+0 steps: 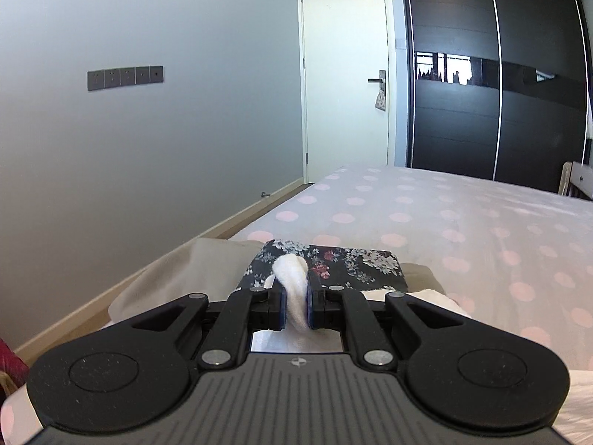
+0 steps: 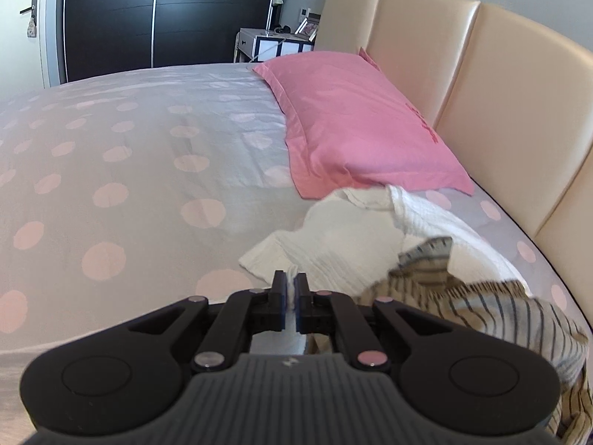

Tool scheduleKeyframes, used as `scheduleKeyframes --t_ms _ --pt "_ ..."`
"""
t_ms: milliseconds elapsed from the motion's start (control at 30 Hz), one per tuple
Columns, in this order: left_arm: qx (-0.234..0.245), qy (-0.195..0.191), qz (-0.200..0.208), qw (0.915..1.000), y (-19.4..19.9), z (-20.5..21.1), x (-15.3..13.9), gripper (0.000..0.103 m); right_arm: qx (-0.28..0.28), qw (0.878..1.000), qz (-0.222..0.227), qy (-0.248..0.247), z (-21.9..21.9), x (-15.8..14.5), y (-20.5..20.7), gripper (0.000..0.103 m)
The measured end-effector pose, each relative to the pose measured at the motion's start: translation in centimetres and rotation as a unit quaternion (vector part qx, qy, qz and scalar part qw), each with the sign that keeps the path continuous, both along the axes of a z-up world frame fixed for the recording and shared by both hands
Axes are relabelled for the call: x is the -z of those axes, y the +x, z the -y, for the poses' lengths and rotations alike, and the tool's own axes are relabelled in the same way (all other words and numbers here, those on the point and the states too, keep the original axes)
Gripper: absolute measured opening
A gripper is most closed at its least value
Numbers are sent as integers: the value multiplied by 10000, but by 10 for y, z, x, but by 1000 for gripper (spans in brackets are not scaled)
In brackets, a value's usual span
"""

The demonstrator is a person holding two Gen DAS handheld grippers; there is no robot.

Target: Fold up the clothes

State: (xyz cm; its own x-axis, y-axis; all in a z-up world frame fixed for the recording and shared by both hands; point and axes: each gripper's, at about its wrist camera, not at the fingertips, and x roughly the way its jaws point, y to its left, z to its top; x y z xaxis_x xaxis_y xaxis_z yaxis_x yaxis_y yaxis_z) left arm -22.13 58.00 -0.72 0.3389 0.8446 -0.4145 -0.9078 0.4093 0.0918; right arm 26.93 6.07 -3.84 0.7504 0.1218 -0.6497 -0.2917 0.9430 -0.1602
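Observation:
A white textured garment (image 2: 344, 237) lies crumpled on the bed (image 2: 129, 155), and both grippers hold it. My right gripper (image 2: 291, 291) is shut on a thin edge of this white cloth near its front corner. In the left wrist view my left gripper (image 1: 295, 289) is shut on a thick bunch of the white cloth (image 1: 292, 278), which bulges up between the pads. Just beyond it sits a folded dark floral garment (image 1: 333, 263) on a beige cloth (image 1: 192, 274). A beige striped garment (image 2: 493, 307) lies heaped to the right of the white one.
A pink pillow (image 2: 355, 122) rests against the cream padded headboard (image 2: 481, 74). The polka-dot bed sheet (image 1: 444, 222) stretches toward a dark sliding wardrobe (image 1: 493, 74) and a white door (image 1: 344, 74). A grey wall (image 1: 148, 129) runs close along the bed's left side.

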Motion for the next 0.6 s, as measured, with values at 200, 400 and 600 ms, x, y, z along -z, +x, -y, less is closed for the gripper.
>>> scheduleKeyframes --t_ms 200,400,600 --pt "-135 -31 -890 9959 39 -35 31 8 -108 9997 -47 -230 -44 23 18 5" --pt "81 -450 -1245 9912 44 -44 61 19 -227 9977 -430 -462 -64 54 24 12" --pt "64 -673 -1011 9926 1 -37 44 34 -451 9969 -644 -68 -43 51 8 30"
